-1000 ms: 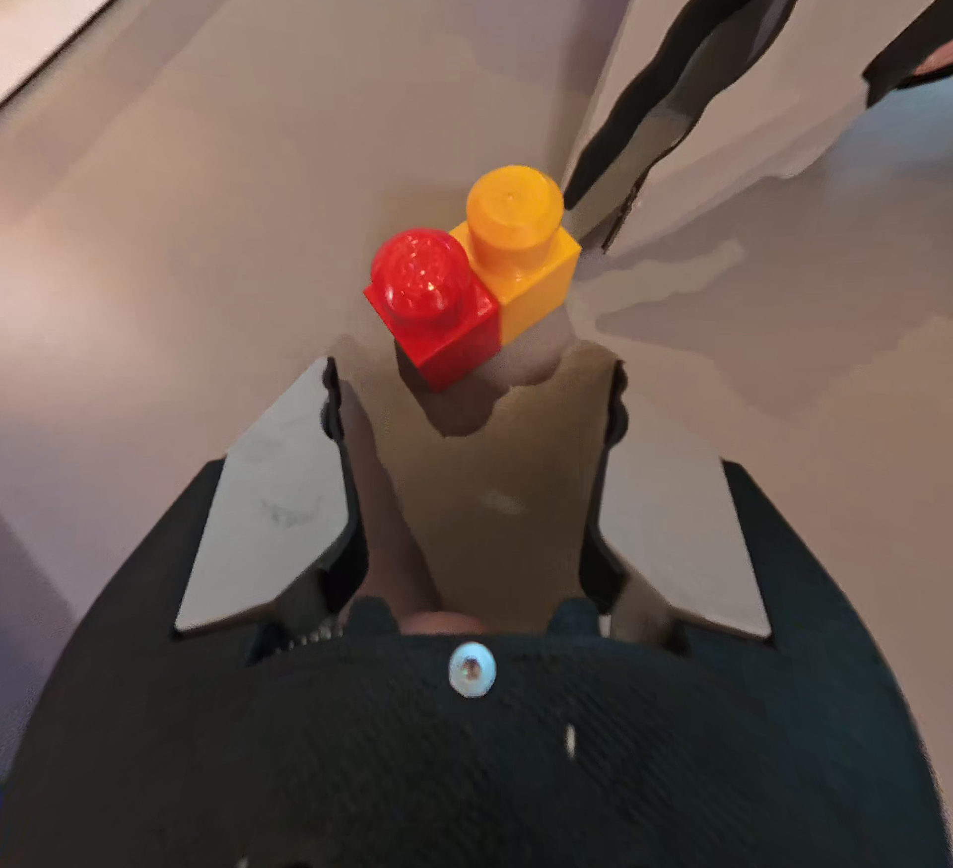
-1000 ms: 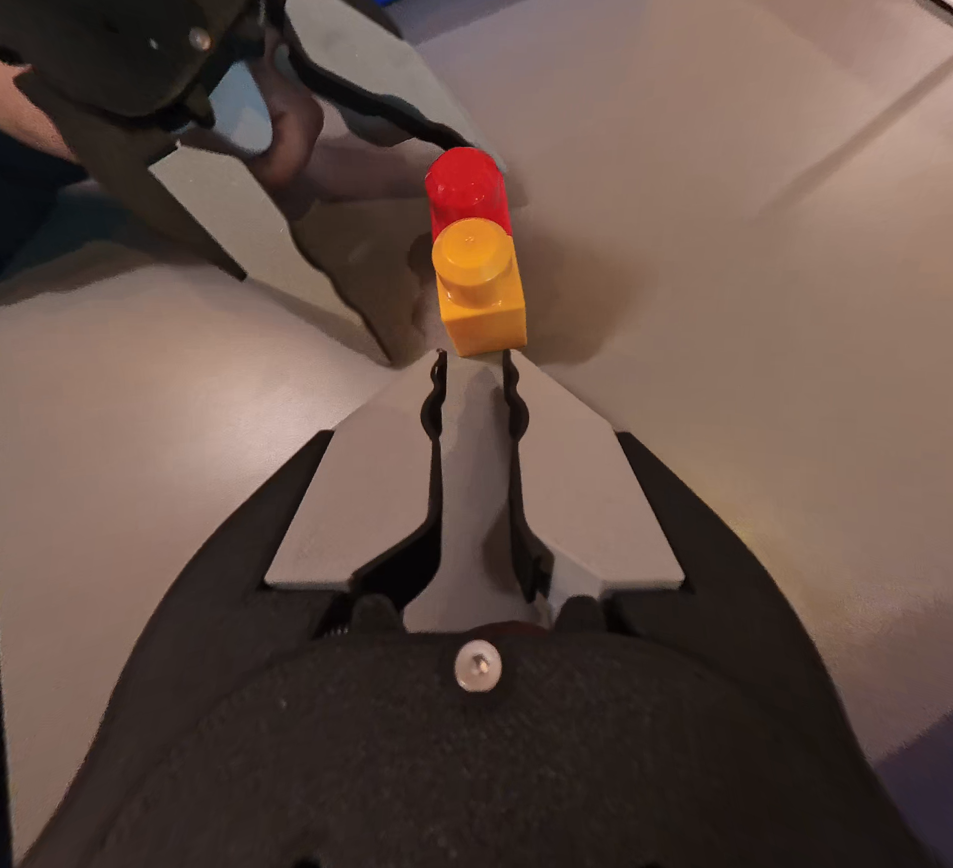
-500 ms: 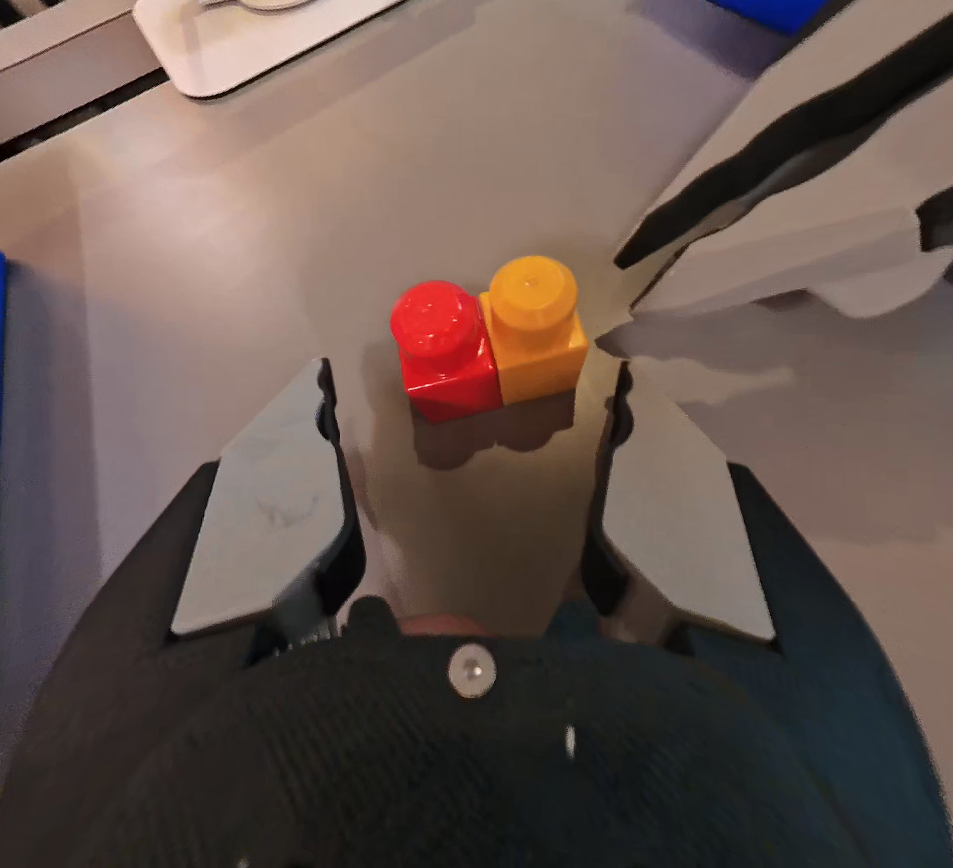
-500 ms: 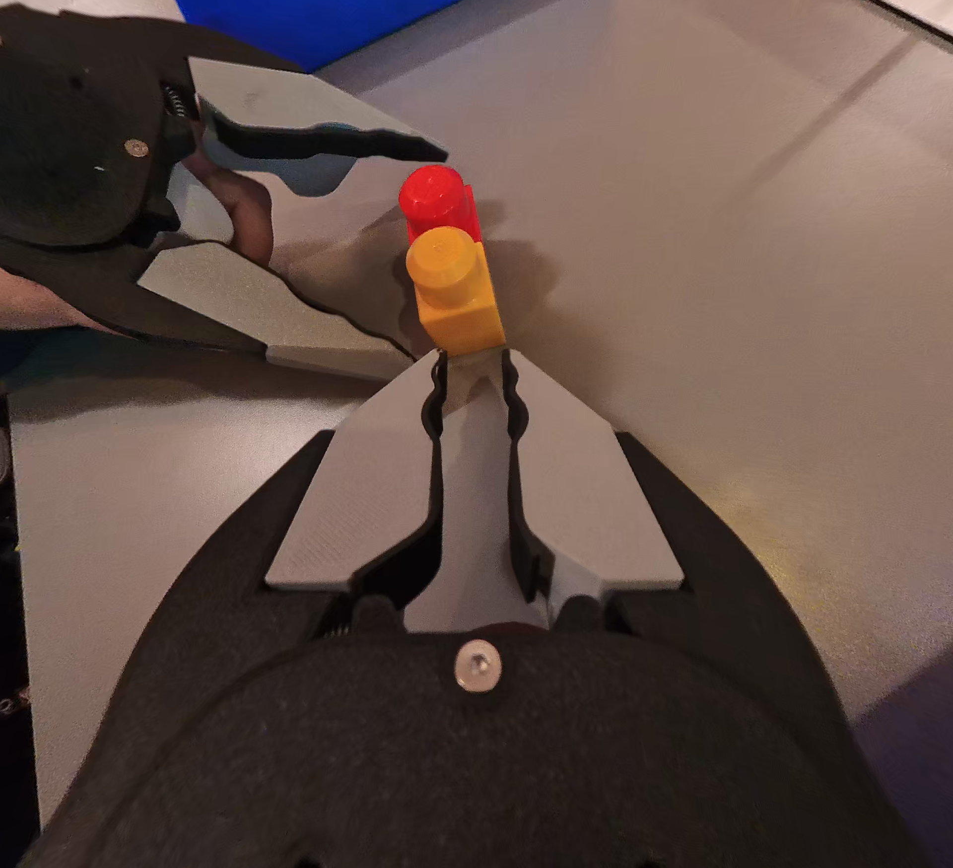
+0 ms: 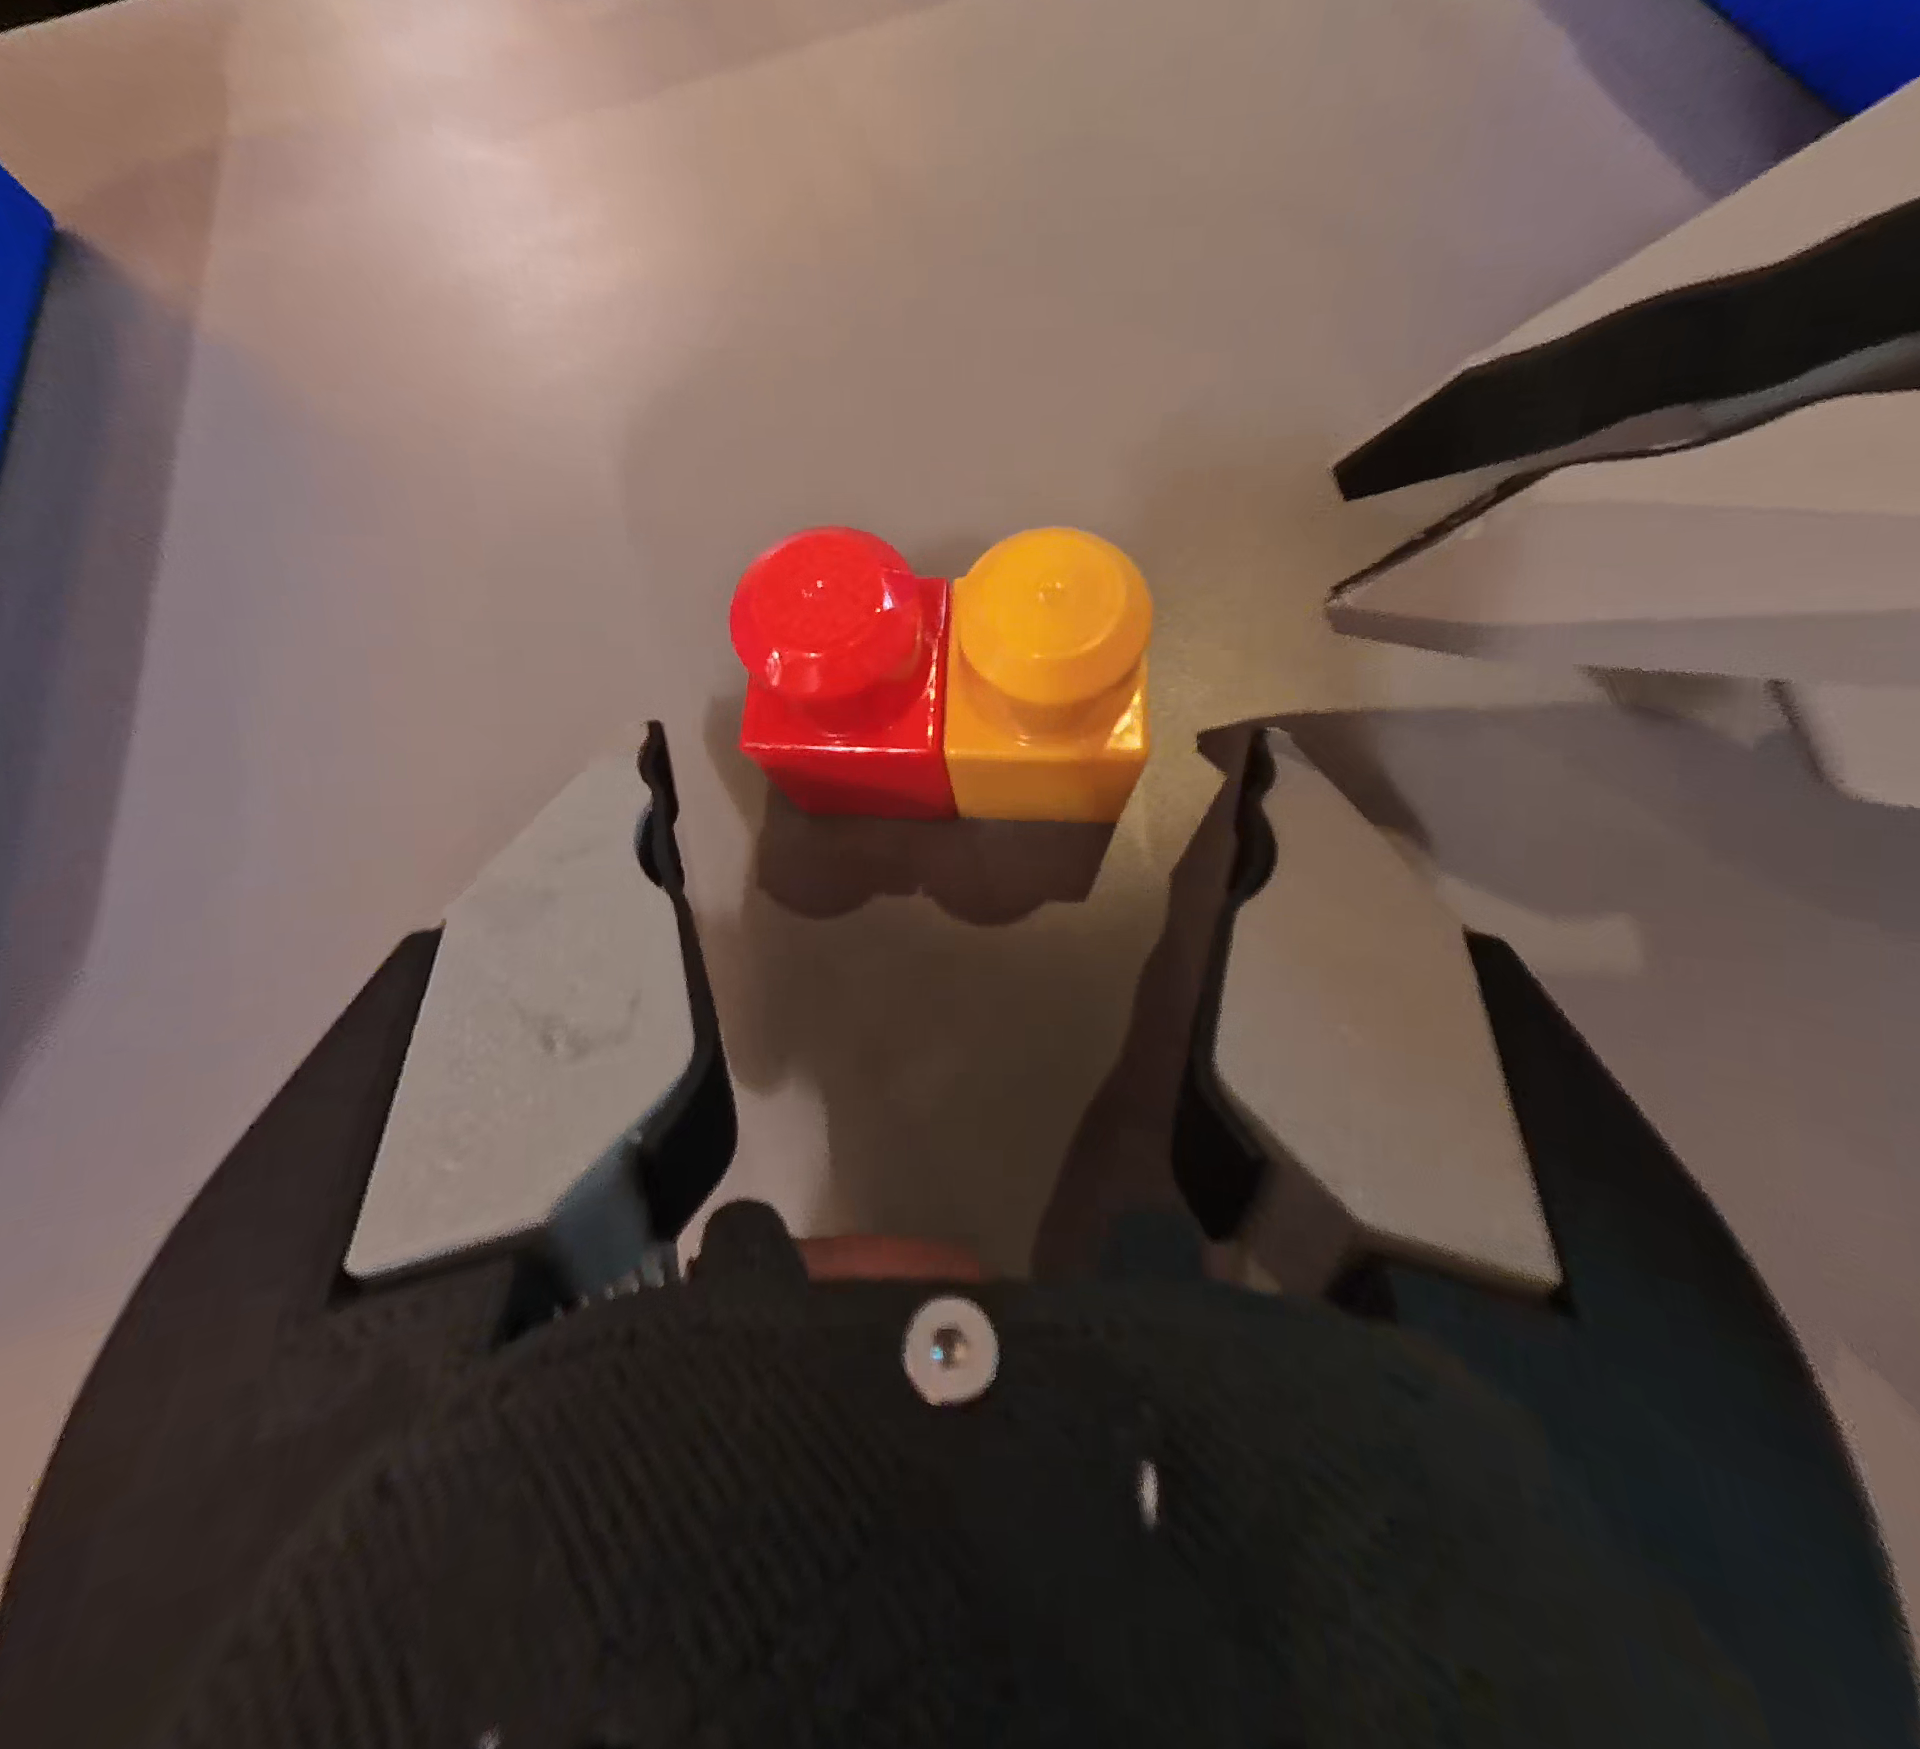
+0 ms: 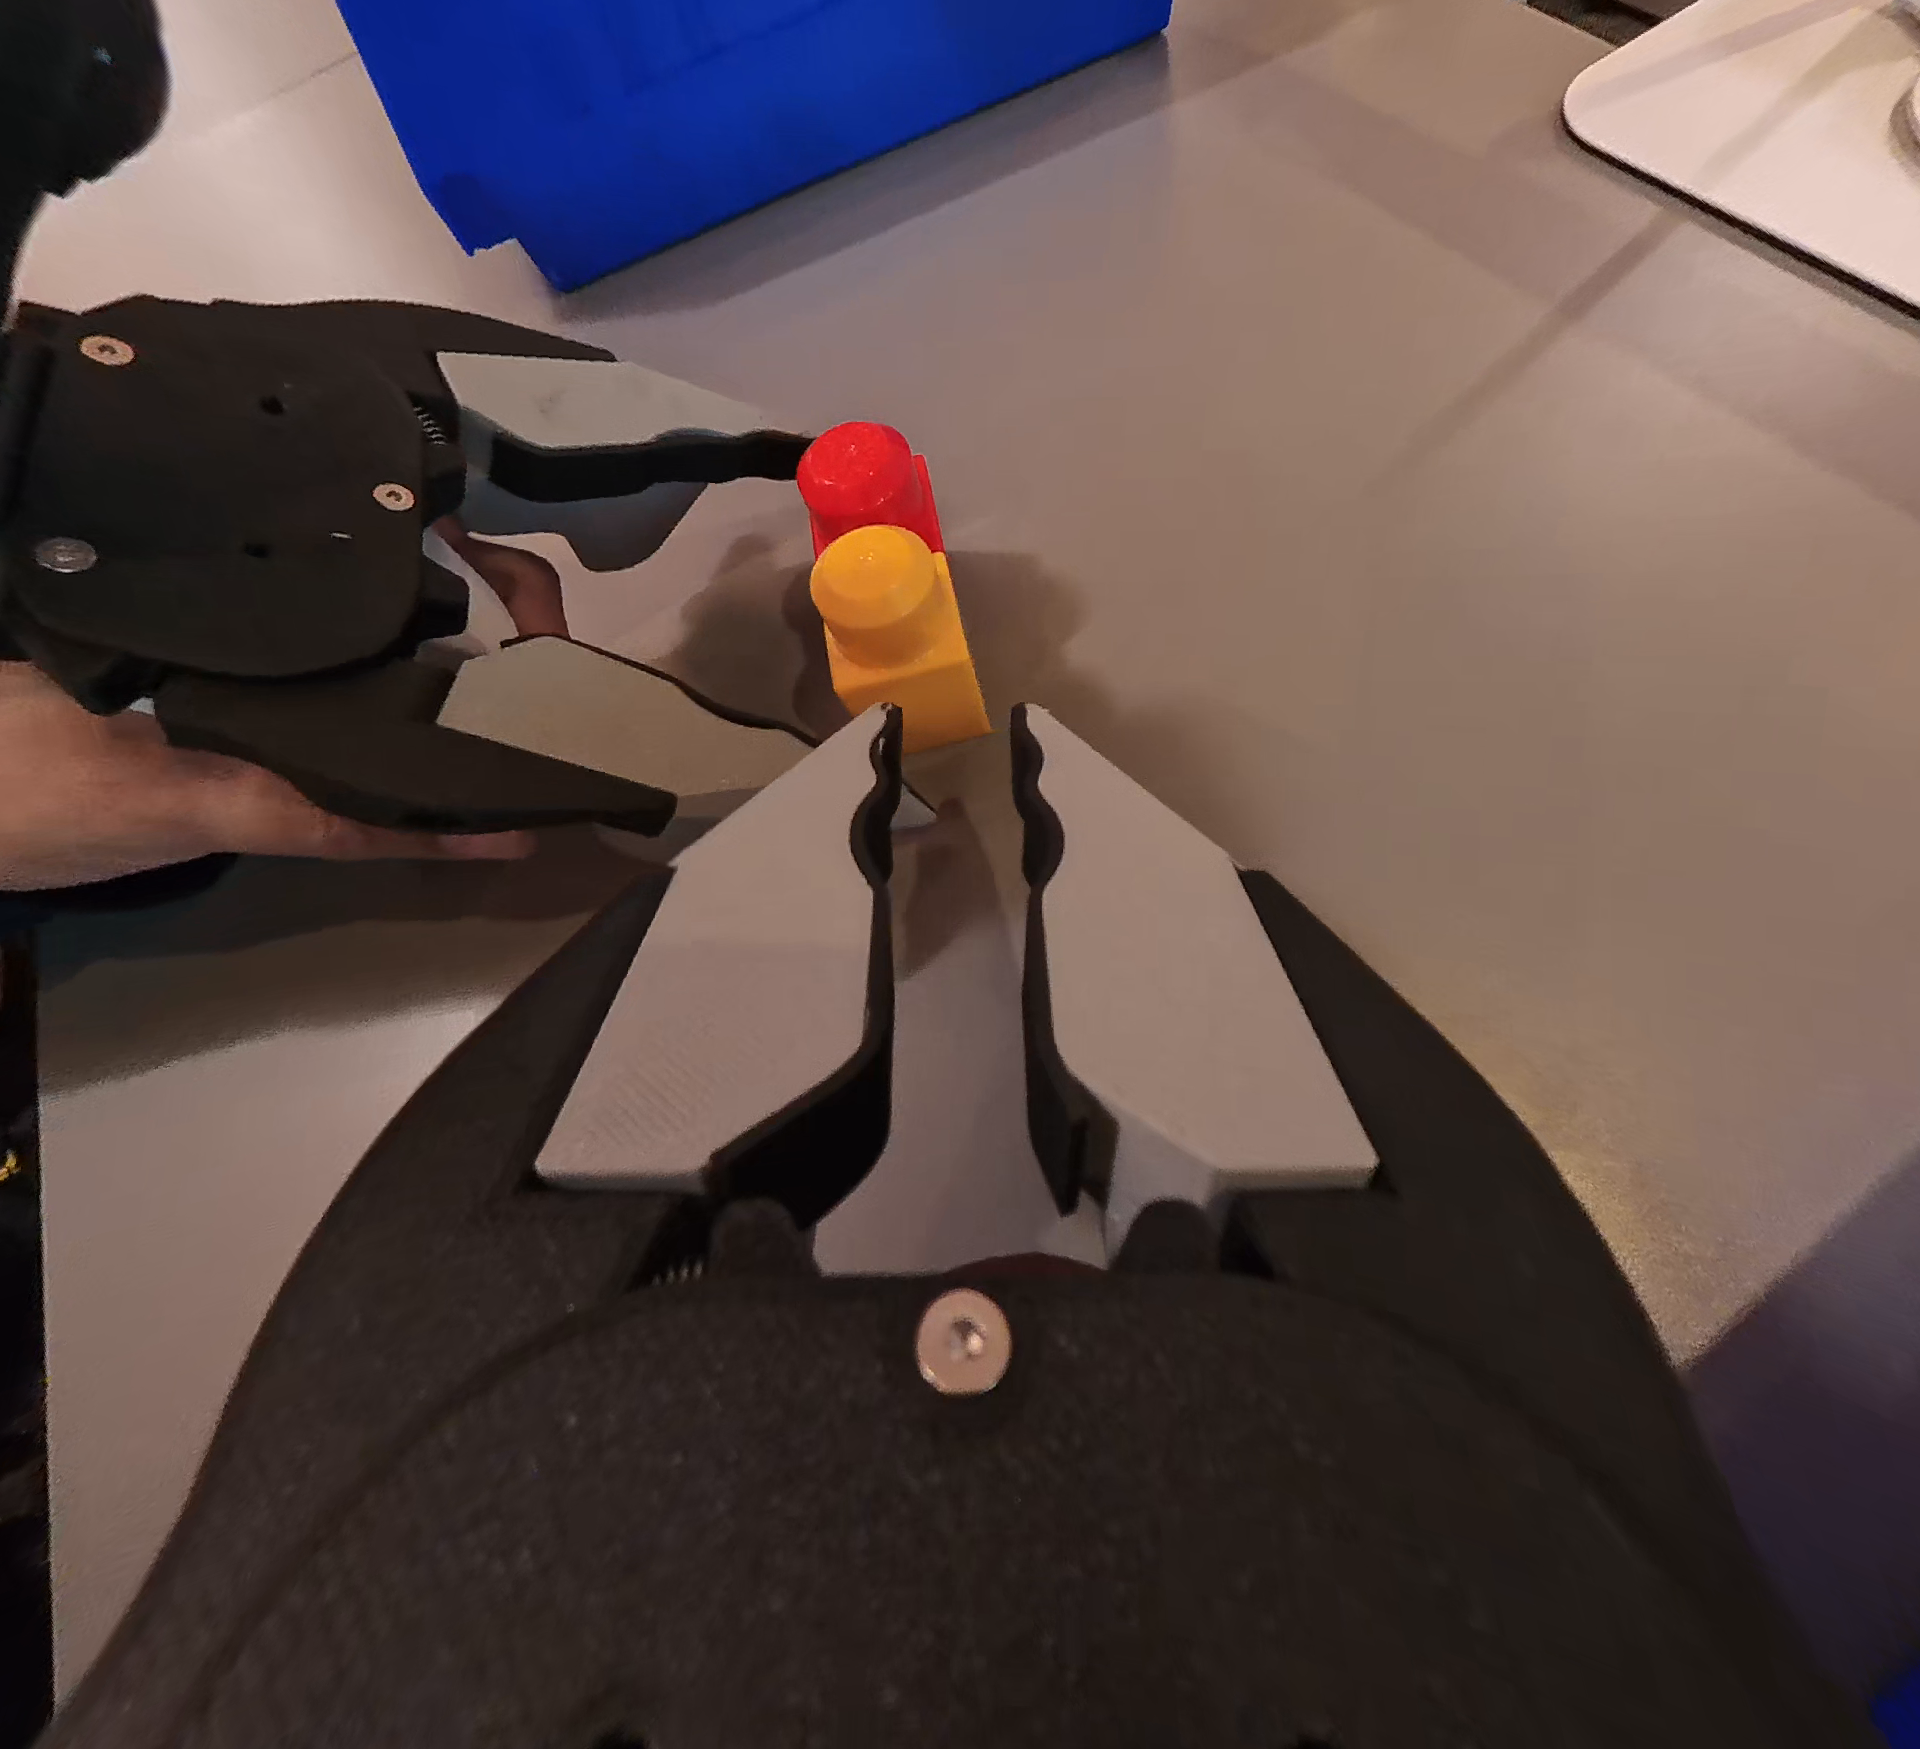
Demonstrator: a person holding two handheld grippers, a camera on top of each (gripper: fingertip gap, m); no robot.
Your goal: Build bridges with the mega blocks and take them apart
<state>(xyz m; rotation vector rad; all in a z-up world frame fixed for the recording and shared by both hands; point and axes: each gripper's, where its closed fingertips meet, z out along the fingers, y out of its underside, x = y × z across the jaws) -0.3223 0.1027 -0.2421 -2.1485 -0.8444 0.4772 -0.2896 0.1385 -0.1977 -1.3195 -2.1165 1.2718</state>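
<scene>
Left wrist view has my left tool (image 5: 951,743) spread wide, holding nothing, with the red block (image 5: 844,676) and orange block (image 5: 1049,676) touching side by side on the bench (image 5: 520,349). My right tool (image 6: 951,733), slightly parted and empty, sits just beside the orange one. Closing off-centre could shove the pair apart or tip them, I reckon.
</scene>
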